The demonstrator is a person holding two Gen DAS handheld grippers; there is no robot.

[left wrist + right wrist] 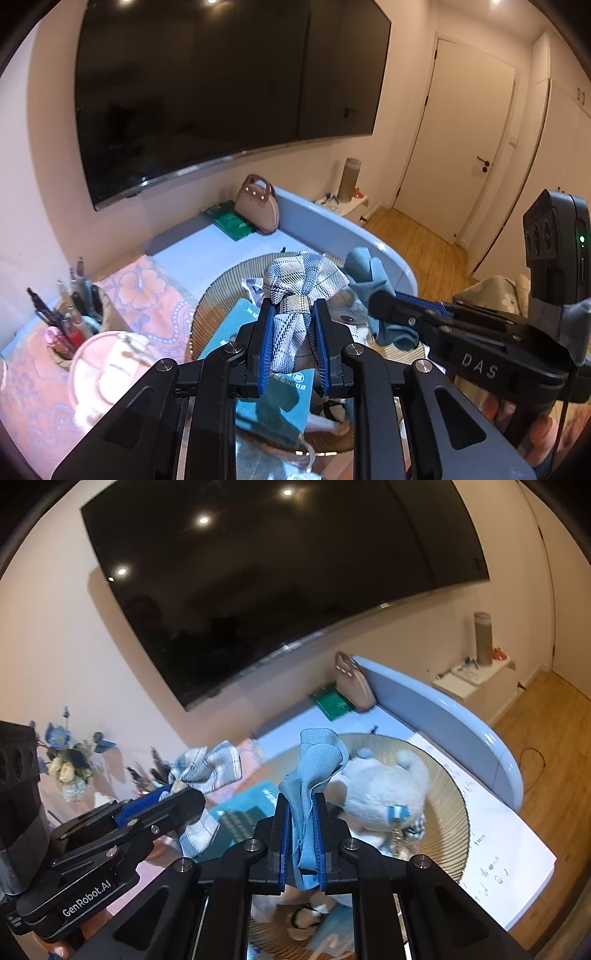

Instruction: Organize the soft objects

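Note:
My left gripper is shut on a bunched white, blue and yellow plaid cloth that sticks up past its blue pads. My right gripper is shut on a folded light blue cloth. Both are held side by side above a round woven basket. In the left wrist view the right gripper comes in from the right with the blue cloth. In the right wrist view the left gripper comes in from the left with the plaid cloth. A white plush toy lies in the basket.
A teal booklet lies in the basket beside the toy. On the blue desk stand a pen holder, a pink handbag, a green book and a flower vase. A large dark TV hangs on the wall behind.

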